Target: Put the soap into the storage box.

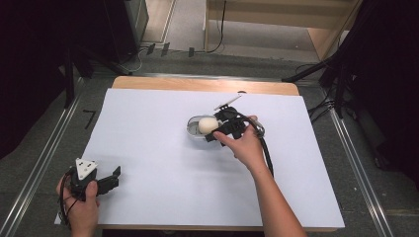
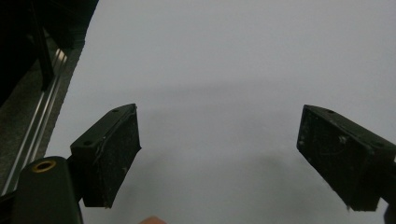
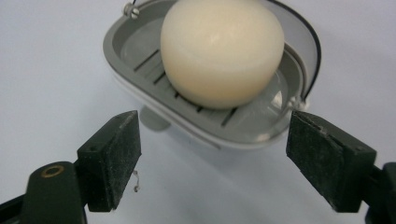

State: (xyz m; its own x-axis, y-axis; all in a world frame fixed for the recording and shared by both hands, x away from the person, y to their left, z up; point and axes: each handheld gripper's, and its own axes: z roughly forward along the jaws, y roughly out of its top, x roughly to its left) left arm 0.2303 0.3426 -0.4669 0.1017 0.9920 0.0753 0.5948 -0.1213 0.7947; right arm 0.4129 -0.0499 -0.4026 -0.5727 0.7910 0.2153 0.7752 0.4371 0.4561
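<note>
High view first: whereabouts of the soap (image 1: 208, 125)?

Lying in the grey soap dish (image 1: 191, 129), a little beyond the middle of the table (image 1: 197, 85), on the white sheet (image 1: 158, 163). Settled on the ribbed floor of the dish, going by the right gripper view.

And the right tool (image 3: 212, 140)?

Spread wide, pinching nothing. Standing just in front of the near rim of the dish, one pad off to each side. Touching neither soap nor rim, as far as visible.

Left tool (image 1: 112, 177)?

Parked at the near left corner of the table, well apart from the dish. Likewise spread, with bare sheet and nothing else between the pads.

So, placing done?

Probably: soap in, grip off. Judged from the lie of things, not known for sure.

Anything left?

Hard to say. Perhaps just drawing the right tool back clear of the dish. Perhaps taking hold of the dish itself, or of its thin wire handle (image 3: 314, 46), swung back over the far side. Equally possible the other way round: about to reach in and lift the soap out. No telling apart from a spread tool just short of the rim.

Worth watching?

Nudging the light dish across the smooth sheet with a pad, most likely.
</note>
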